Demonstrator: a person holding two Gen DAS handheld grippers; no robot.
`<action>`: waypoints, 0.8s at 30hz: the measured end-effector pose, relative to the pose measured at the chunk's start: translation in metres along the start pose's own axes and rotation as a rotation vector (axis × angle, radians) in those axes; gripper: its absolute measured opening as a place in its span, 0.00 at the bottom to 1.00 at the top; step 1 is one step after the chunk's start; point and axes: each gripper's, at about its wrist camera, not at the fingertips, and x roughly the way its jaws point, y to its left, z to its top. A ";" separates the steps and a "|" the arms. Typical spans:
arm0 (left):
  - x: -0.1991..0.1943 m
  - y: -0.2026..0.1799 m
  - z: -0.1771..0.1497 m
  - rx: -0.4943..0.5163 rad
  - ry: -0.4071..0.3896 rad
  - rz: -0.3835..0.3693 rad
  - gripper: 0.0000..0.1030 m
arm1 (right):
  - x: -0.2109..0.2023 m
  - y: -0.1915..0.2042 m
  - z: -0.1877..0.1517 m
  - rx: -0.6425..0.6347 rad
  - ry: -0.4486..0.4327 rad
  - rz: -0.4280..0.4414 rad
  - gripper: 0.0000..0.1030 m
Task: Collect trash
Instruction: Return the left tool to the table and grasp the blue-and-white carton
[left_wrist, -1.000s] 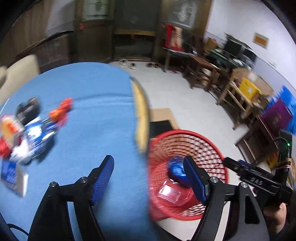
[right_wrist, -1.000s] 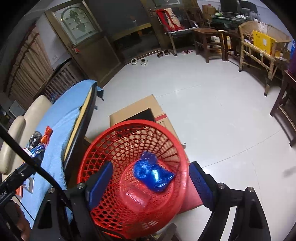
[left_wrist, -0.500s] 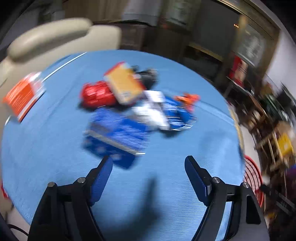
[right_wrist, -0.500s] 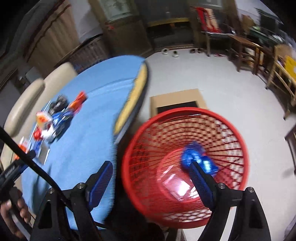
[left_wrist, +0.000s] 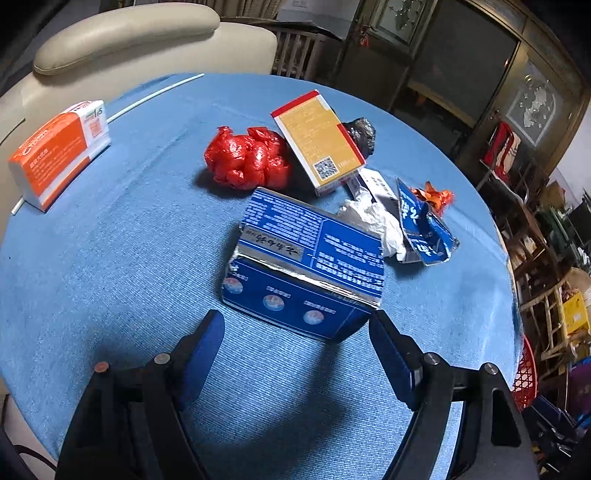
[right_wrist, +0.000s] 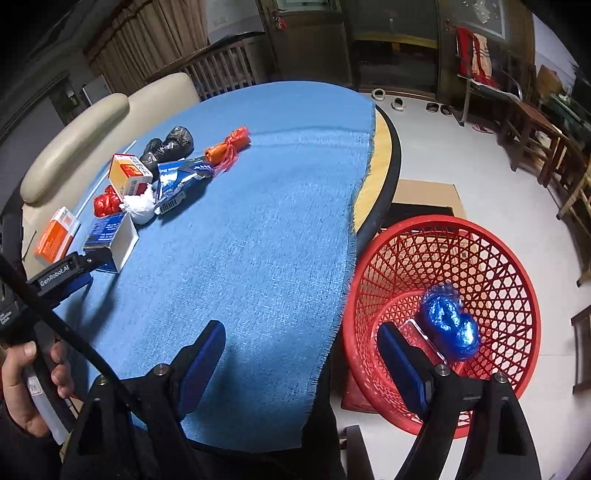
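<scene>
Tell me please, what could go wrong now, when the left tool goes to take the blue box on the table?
1. The blue box is torn and looks about as wide as the open left tool, so a finger may push it instead of gripping it.
2. The white crumpled paper and the yellow box lie close behind; a shove could scatter them.
3. The red basket stands on the floor beyond the table edge; a loose grip may drop the box.

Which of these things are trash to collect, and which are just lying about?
Job: blue box, red bag, yellow box, black bag, white wad, blue wrapper, basket.

Lying about: sofa, chairs, shoes.
</scene>
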 end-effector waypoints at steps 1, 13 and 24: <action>0.001 0.000 0.001 0.002 -0.002 -0.007 0.78 | 0.001 0.000 0.000 0.002 0.000 -0.001 0.84; 0.028 -0.016 0.012 0.039 0.012 0.129 0.78 | -0.001 -0.007 -0.002 0.025 -0.003 0.014 0.84; -0.018 0.073 0.008 -0.200 -0.124 0.291 0.78 | 0.013 -0.016 -0.005 0.079 0.022 0.043 0.84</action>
